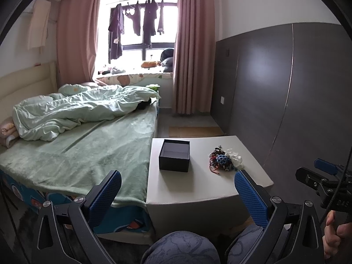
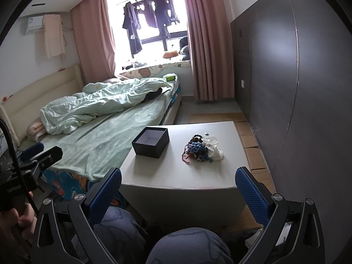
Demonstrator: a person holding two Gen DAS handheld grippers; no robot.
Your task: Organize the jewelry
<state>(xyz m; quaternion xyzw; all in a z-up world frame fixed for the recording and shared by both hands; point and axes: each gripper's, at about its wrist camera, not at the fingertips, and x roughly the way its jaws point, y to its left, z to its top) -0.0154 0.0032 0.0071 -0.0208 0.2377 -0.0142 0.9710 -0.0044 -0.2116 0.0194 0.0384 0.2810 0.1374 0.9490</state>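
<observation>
A pile of beaded jewelry lies on the right part of a low white table, with white pieces beside it. An open, empty dark box stands to its left. In the right wrist view the jewelry pile, the box and the table show too. My left gripper is open and empty, held back from the table's near edge. My right gripper is open and empty, also short of the table.
A bed with a green blanket adjoins the table's left side. A grey wall panel runs along the right. Cardboard sheets lie on the floor by the wall. The person's knees are below the grippers.
</observation>
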